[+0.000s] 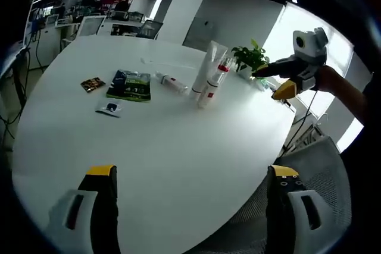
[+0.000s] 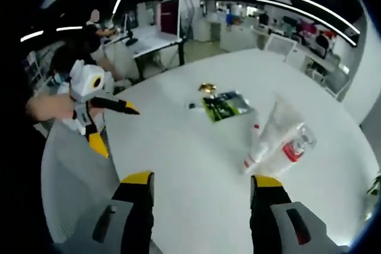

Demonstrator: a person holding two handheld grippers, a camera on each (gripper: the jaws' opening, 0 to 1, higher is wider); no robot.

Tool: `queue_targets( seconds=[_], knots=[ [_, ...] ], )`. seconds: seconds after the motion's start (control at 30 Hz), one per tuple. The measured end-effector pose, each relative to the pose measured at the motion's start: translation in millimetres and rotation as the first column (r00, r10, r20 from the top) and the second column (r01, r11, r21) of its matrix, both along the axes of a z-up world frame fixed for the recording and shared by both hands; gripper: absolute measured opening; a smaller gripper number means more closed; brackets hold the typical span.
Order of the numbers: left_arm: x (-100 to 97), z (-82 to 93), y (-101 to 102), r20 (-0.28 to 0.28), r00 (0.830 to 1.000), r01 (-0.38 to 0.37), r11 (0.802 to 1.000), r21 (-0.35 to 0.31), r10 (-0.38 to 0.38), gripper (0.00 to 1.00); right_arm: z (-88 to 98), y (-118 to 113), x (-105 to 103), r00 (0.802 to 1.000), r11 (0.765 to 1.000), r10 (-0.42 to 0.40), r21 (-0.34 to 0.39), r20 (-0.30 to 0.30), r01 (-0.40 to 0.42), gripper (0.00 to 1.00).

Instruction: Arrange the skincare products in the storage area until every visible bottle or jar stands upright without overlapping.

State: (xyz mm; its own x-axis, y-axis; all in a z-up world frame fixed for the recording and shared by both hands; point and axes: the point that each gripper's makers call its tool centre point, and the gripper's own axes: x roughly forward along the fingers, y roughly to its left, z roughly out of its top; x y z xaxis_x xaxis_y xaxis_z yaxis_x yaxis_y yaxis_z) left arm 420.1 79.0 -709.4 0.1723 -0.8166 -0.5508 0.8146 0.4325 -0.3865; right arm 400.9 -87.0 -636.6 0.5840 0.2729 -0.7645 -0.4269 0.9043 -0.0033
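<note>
A tall white tube [image 1: 211,63], a clear bottle with a red label [image 1: 219,77] and a small white bottle with red print [image 1: 206,96] are bunched together at the table's far side, touching or leaning on each other. In the right gripper view the same tube [image 2: 277,120], clear bottle [image 2: 296,143] and small bottle [image 2: 252,159] sit just beyond my right jaw. A small white tube [image 1: 172,82] lies flat. My left gripper [image 1: 191,176] is open over bare table. My right gripper [image 2: 202,179] is open and holds nothing; it also hovers beside the plant [image 1: 272,81].
A green pouch [image 1: 130,85], a brown packet [image 1: 92,84] and a small sachet [image 1: 109,108] lie flat on the white round table [image 1: 178,147]. A potted plant [image 1: 250,57] stands at the far edge. A grey mesh chair [image 2: 77,171] is at the table's edge.
</note>
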Motion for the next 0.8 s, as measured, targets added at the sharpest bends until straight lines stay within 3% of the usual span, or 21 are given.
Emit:
queue_targets(
  seconds=[0.17,0.53,0.7,0.8],
  knots=[
    [0.8,-2.9,-1,-0.007,1.000,0.008,1.000,-0.004,-0.008,0.97,0.6,11,26,0.999,0.999,0.042,-0.031,-0.018,-0.043,0.64],
    [10.7,-3.4,-4,-0.019,1.000,0.004,0.999,-0.036,-0.005,0.96,23.2,23,94,0.995,0.992,0.097,-0.073,-0.038,-0.099,0.57],
    [13.6,-7.3,-1,-0.029,1.000,0.000,0.999,-0.041,-0.001,0.95,21.0,17,122,0.990,0.986,0.110,-0.119,-0.083,-0.119,0.52],
    [15.3,-7.9,0,-0.041,0.999,-0.005,0.999,-0.048,0.003,0.95,14.8,15,139,0.987,0.988,0.103,-0.098,-0.126,-0.116,0.49]
  ],
)
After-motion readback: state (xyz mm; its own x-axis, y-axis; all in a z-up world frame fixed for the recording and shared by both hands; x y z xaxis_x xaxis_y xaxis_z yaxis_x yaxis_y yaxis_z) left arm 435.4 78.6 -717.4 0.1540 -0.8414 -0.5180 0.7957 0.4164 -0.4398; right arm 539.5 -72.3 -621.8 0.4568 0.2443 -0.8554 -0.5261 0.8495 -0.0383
